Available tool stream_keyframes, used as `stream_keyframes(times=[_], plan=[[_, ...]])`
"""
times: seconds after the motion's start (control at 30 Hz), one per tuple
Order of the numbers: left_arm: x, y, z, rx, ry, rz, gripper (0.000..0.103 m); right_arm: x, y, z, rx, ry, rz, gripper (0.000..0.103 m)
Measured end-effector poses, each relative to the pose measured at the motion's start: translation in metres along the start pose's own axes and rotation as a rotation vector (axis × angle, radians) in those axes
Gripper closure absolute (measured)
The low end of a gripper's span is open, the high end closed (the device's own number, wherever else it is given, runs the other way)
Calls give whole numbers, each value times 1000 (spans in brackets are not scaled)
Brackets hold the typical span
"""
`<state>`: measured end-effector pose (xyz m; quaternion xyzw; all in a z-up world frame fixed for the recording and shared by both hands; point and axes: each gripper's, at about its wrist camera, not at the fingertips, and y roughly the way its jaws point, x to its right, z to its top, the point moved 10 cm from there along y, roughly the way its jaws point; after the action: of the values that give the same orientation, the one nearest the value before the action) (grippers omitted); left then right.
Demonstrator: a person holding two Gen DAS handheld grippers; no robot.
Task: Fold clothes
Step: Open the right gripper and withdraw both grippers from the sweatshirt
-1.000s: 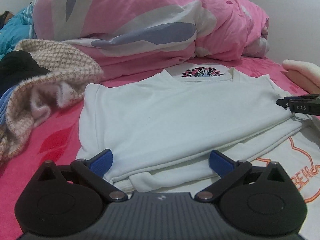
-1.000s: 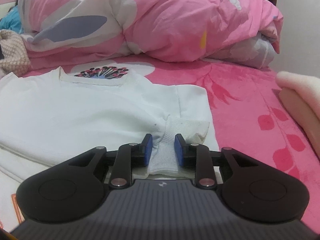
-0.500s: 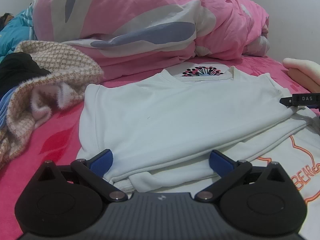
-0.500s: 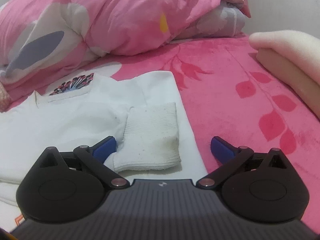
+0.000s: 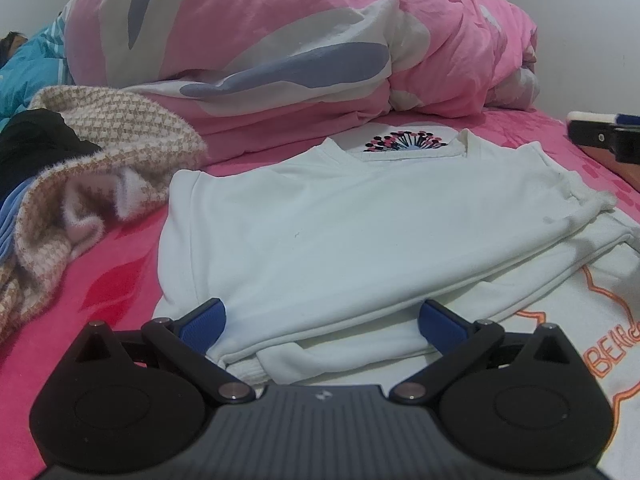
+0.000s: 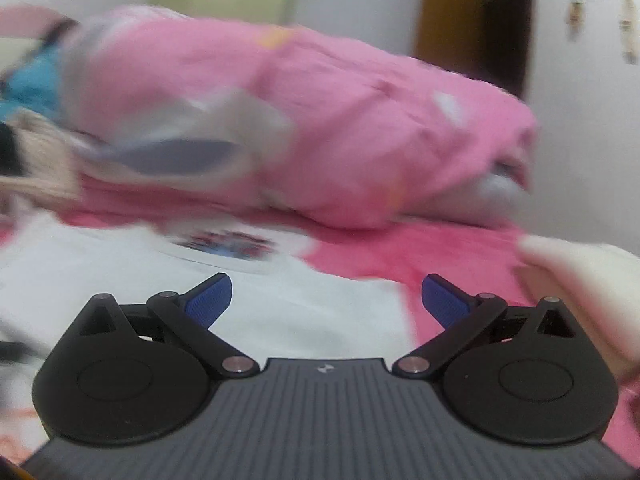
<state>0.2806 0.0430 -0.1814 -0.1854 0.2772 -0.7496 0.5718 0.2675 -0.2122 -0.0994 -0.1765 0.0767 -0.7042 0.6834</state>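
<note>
On pink bedding, white sweatshirt [image 5: 360, 240] lies collar pointing away; both grippers gape empty

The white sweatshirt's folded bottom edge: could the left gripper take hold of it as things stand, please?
Probably yes: the left gripper is open, its fingers flank the white sweatshirt edge, and nothing lies between.

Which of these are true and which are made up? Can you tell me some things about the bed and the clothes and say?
1. The white top lies flat on the pink bedsheet. True.
2. The right gripper is pinching a sleeve. False: it is open, with nothing between its pads.
3. A brown-and-cream woven garment lies to the left of the top. True.
4. The bunched quilt is green. False: it is pink with grey patches.
</note>
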Motion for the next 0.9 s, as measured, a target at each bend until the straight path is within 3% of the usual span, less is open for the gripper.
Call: stream_keyframes(times=[0.1,0.2,0.33,0.53,0.6,0.7,0.77,0.9], plan=[[0,0,0,0,-1,-3,0,-24,7,-11,-57,-25,63,1],[1,0,0,0,-1,-4,0,-33,36,-58,-256,-69,41,1],[2,-7,4,31,8,4,0,-23,45,-68,-287,47,92,1],[3,-54,30,310,10,29,0,-22,45,-66,-272,32,81,1],[-3,-46,28,272,-13,46,0,-24,43,-68,-271,31,78,1],[-18,-9,12,61,-95,69,0,-26,42,-69,-270,31,76,1],[-28,1,10,12,-162,56,0,-26,42,-68,-271,25,72,1],[-35,4,9,-1,-195,60,0,-27,41,-66,-277,11,60,1]])
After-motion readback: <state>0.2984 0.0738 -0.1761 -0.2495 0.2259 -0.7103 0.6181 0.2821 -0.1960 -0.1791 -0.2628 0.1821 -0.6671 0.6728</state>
